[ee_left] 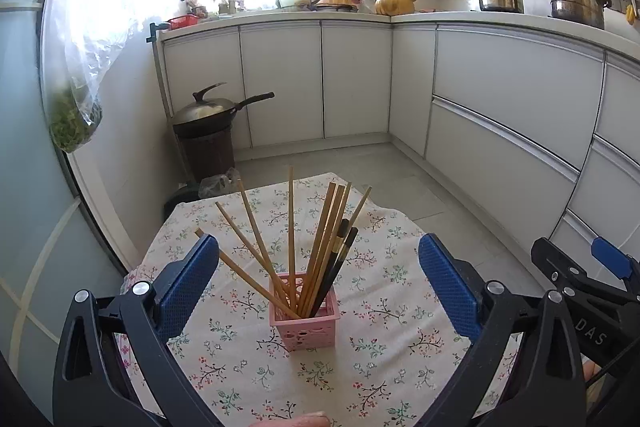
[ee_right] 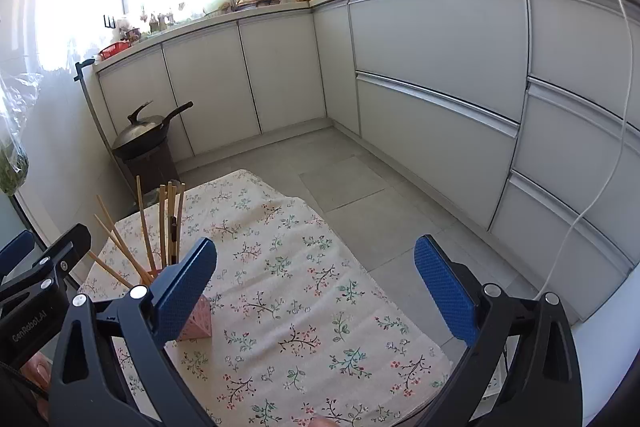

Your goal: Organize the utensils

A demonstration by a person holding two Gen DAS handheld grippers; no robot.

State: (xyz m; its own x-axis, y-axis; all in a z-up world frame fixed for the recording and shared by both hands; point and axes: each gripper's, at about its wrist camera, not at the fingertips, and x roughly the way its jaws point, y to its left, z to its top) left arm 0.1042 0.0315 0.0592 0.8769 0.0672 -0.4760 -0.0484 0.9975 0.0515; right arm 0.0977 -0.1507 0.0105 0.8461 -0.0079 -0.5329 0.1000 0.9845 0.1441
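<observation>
Chopsticks (ee_left: 308, 251) stand bundled in a pink perforated holder (ee_left: 306, 323), long axes near upright, tips fanning outward and upward; several lean away to the left, one stands almost vertical, the rest tilt right. Most are pale wood or bamboo; a few on the right side of the bundle are dark, nearly black. Holder is small, square, open-topped, sitting on the floral cloth of the worktop (ee_left: 380, 347). It lies straight ahead of the left gripper (ee_left: 318, 283), between its blue-padded fingers, which are spread wide and touch nothing. Right gripper (ee_right: 316, 283) also spread wide and empty; the holder sits just off its left finger, partly hidden behind the pad. Only bare cloth lies ahead of it.
</observation>
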